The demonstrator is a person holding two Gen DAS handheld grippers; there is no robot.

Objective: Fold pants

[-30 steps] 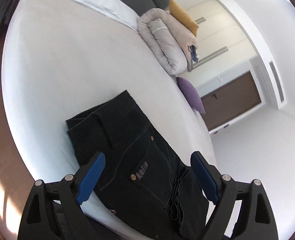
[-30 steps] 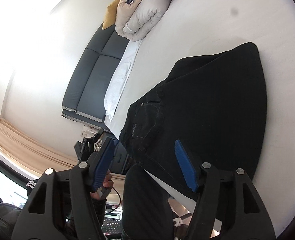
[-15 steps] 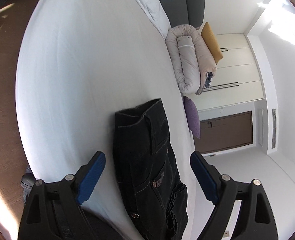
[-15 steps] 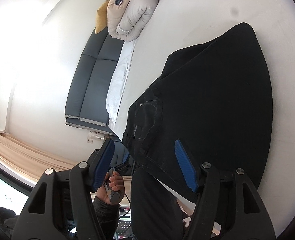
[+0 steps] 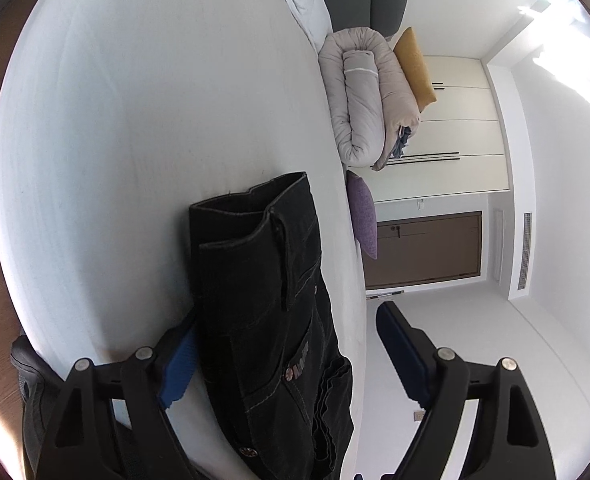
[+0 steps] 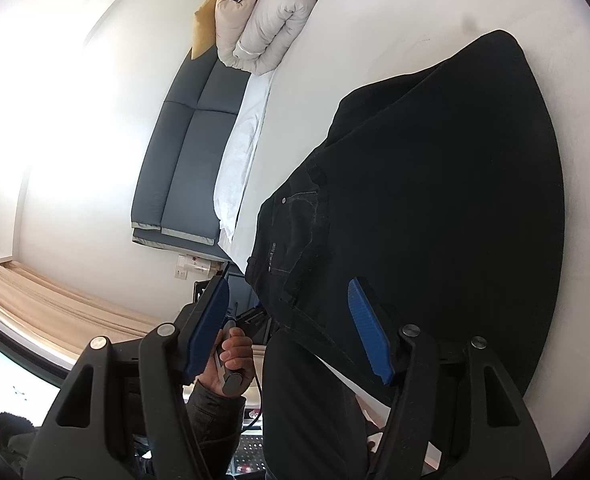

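Note:
Black jeans (image 5: 263,300) lie folded on the white bed (image 5: 135,120), waistband end toward the far side, near the bed's edge. My left gripper (image 5: 287,360) is open, its blue pads astride the near end of the jeans without closing on them. In the right wrist view the jeans (image 6: 435,200) spread wide over the bed (image 6: 415,8). My right gripper (image 6: 291,328) is open and empty, held over the jeans' near edge at the bedside.
A rolled grey duvet (image 5: 359,108), a mustard cushion (image 5: 415,68) and a purple pillow (image 5: 363,216) sit at the far end of the bed. A dark headboard (image 6: 183,160) and white pillow (image 6: 243,140) are beyond. A person's hand (image 6: 231,360) holds the other gripper's handle.
The left gripper has rotated and come closer, so the jeans now sit between its pads. The right gripper has moved slightly nearer the jeans. Both stay open.

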